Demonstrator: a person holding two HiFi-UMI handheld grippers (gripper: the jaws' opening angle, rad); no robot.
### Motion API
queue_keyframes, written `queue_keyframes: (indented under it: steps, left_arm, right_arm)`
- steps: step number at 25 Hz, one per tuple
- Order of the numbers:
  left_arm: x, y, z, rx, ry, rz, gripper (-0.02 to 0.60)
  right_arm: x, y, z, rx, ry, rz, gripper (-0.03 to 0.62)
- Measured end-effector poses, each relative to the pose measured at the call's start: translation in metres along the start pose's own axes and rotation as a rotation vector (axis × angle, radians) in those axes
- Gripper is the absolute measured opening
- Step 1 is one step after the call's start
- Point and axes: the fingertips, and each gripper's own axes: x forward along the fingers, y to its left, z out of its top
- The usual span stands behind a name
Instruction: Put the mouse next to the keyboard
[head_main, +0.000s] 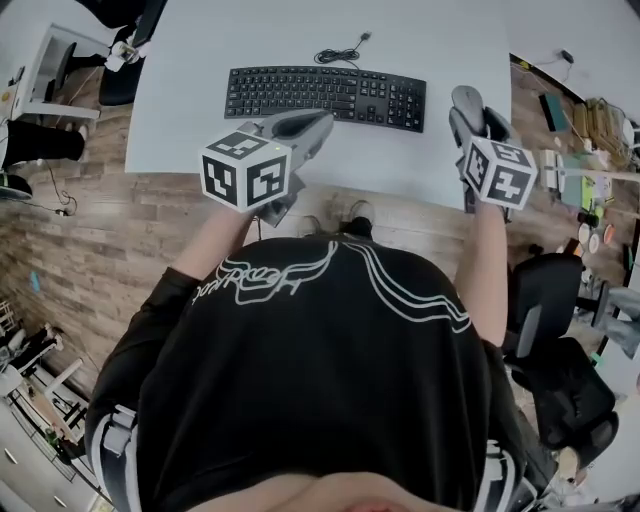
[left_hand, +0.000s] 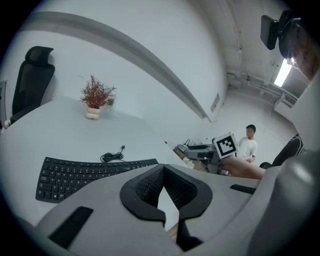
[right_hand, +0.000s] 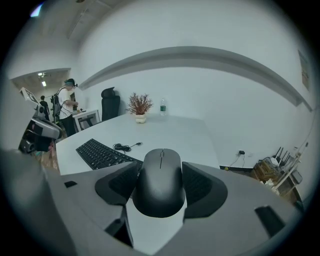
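Right gripper (right_hand: 161, 186): jaws closed in on both flanks of a matt black oval computer mouse (right_hand: 160, 172), ribbed dark pads pressed against its sides, wheel end pointing away from the camera. Held low at the white desk (head_main: 190, 110), near its right edge and not far from the front right corner. Resting on the top or just clear of it: cannot be told.

Just to the mouse's left, apart by a narrow strip of bare desk, the right end of a flat black full-size keyboard (head_main: 325, 95), lying roughly parallel to the front edge around the middle of the desk. Behind the keyboard, a small coil of black cable (head_main: 340, 55).

Left gripper (left_hand: 171, 220): jaw tips drawn together, nothing between them, only the hollow of the curved pads left open. Hovering above the desk's front edge, in front of the keyboard's middle.

Toward the far end of the desk, a reddish dried plant in a small pale pot (right_hand: 139, 107).
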Motion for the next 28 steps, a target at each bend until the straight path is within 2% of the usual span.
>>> queue_keyframes:
  steps: [7,13,21,28]
  left_arm:
    - [0.04,-0.007,-0.005,0.001,0.059,0.001,0.005]
    - [0.07,-0.009,-0.013,-0.007,0.096,0.006,0.005]
    - [0.089,-0.01,-0.016,-0.014,0.112,0.018,0.006]
    - [0.095,-0.006,-0.012,-0.026,0.093,0.029,0.006]
  right_arm:
    - [0.026,-0.028,-0.043,0.098,0.062,0.022,0.258]
    - [0.049,-0.041,-0.079,0.123,0.121,0.027,0.258]
    - [0.07,-0.03,-0.1,0.101,0.165,0.071,0.258]
    - [0.078,-0.016,-0.116,0.006,0.237,0.088,0.258]
